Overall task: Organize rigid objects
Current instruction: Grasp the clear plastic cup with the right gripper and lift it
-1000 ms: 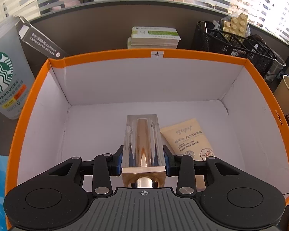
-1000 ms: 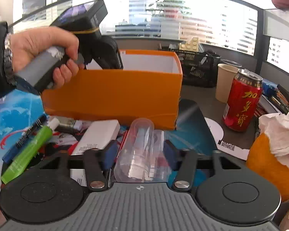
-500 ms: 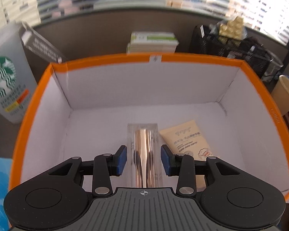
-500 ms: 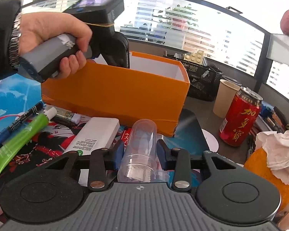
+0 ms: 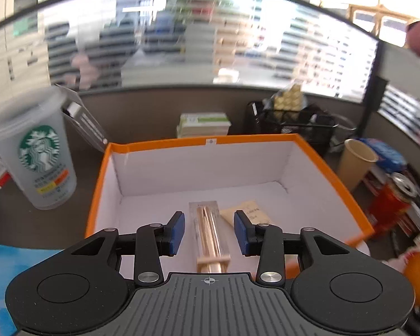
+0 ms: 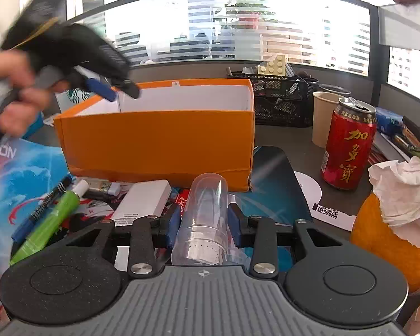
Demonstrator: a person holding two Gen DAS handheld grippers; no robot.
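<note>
Left gripper (image 5: 209,233): jaws spread, pinching nothing; the gold tube (image 5: 210,238) lies below and between them on the floor of the orange box (image 5: 210,141), released. Right gripper (image 6: 203,225): jaws have just been closing and pinch the clear bottle (image 6: 203,218) sideways, lengthwise ahead, short of the box, likely for boxing

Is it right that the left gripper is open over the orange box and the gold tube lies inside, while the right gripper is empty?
Not quite. The right gripper is shut on a clear plastic tube, as the right wrist view shows. The rest holds: left gripper open, gold tube in the orange box.
</note>
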